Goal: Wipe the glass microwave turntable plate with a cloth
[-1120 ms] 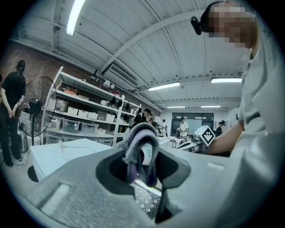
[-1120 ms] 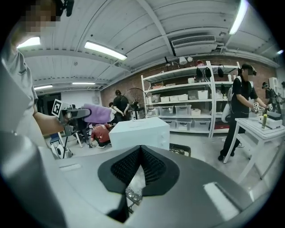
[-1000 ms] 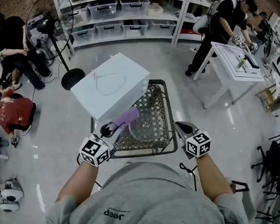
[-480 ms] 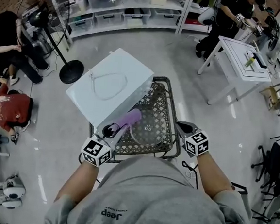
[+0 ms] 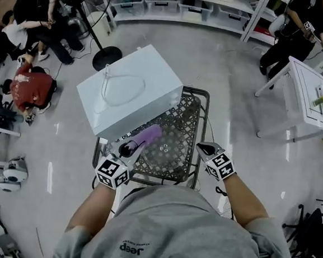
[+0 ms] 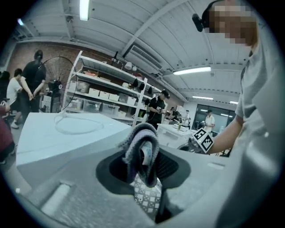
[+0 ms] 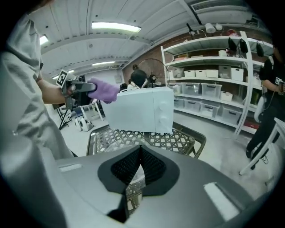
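Note:
The clear glass turntable plate point(image 5: 170, 150) lies flat on a black mesh table point(image 5: 202, 129), in front of the white microwave point(image 5: 128, 89). My left gripper point(image 5: 127, 148) is shut on a purple cloth point(image 5: 145, 135), whose free end hangs over the plate's left edge. In the left gripper view the folded cloth point(image 6: 141, 151) fills the gap between the jaws. My right gripper point(image 5: 204, 150) hovers at the table's right front edge, shut and holding nothing. The right gripper view shows its pads point(image 7: 151, 165) meeting, and the cloth point(image 7: 103, 90) over at the left.
The microwave point(image 7: 140, 113) takes up the table's left rear half. A floor fan base point(image 5: 106, 57) stands behind it. Several people crouch or stand at the far left point(image 5: 32, 92). A white table point(image 5: 312, 102) and a person are at the right, with shelves along the back.
The head view has swung, so the whole scene sits further right and lower. Both grippers hold nearly the same places by the table, the left still gripping the cloth.

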A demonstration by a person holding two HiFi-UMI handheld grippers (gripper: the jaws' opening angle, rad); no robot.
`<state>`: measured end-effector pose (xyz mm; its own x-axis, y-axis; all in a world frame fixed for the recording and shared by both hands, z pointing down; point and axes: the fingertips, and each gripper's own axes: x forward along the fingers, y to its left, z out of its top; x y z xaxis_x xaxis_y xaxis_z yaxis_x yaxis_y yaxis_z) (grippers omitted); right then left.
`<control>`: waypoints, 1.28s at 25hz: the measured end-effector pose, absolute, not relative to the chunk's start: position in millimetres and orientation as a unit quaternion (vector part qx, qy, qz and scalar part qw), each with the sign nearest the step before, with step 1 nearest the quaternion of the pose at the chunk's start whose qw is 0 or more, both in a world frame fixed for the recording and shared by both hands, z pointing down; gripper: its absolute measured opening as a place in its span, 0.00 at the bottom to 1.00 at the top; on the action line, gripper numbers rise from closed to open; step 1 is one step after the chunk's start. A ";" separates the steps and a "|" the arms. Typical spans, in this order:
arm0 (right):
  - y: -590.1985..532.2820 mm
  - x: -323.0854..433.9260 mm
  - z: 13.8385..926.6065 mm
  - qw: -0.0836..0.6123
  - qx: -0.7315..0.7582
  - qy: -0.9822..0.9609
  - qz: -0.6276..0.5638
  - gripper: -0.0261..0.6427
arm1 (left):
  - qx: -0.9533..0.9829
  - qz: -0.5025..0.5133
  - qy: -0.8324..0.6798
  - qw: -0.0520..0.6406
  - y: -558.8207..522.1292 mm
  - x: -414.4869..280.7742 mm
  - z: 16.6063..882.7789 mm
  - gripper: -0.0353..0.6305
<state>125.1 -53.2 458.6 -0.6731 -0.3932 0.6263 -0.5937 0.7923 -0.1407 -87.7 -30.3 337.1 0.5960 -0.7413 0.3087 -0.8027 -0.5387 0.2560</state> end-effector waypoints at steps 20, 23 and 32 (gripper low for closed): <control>-36.4 89.8 604.6 0.322 0.250 -0.904 0.131 0.05 | 0.867 0.108 -0.426 0.233 -52.3 -80.5 502.0 0.21; -34.5 84.2 607.7 0.323 0.243 -0.909 0.099 0.05 | 0.865 0.097 -0.433 0.236 -55.4 -83.2 514.8 0.21; -34.2 90.0 627.6 0.342 0.235 -0.909 0.037 0.05 | 0.872 0.077 -0.427 0.228 -57.3 -78.2 540.9 0.21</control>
<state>90.0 -34.2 627.6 -0.6558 -0.4019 0.6391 -0.4529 0.8867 0.0929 -78.2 -57.3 540.9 0.6238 -0.7095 0.3279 -0.7792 -0.5319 0.3314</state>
